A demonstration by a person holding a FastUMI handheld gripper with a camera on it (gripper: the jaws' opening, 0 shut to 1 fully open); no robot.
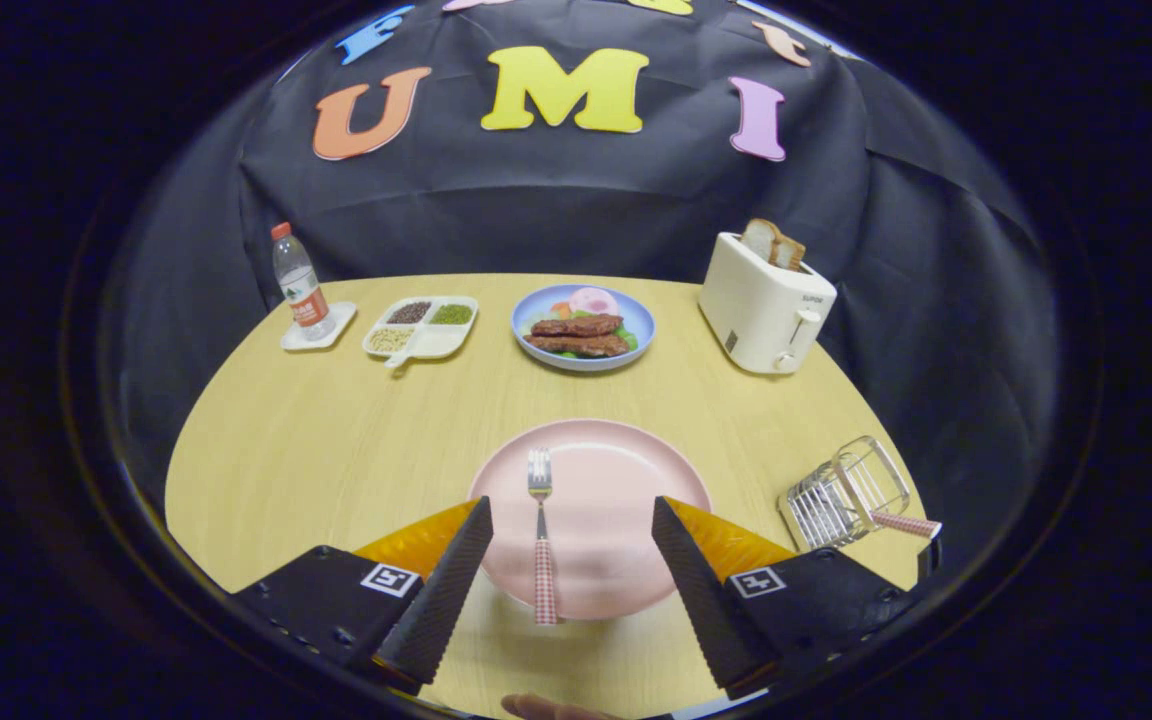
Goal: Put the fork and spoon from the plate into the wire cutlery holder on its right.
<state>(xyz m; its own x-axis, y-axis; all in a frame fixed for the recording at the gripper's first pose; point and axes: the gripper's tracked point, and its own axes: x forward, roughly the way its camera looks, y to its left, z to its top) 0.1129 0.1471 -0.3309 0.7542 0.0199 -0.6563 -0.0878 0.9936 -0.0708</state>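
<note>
A pink plate [626, 470] lies on the wooden table just ahead of my fingers. On it rests a fork [541, 535] with a red-checked handle, tines pointing away, lying between my fingers and nearer the left one. My gripper [572, 510] is open, hovering over the plate's near edge with nothing held. To the plate's right stands the wire cutlery holder [844, 492]; a red-checked handle [904, 523] sticks out of it toward the right.
At the back of the table stand a water bottle [297, 283] on a coaster, a divided snack tray [421, 327], a blue plate of food [583, 327] and a white toaster [765, 305] with bread. A fingertip [548, 708] shows at the table's near edge.
</note>
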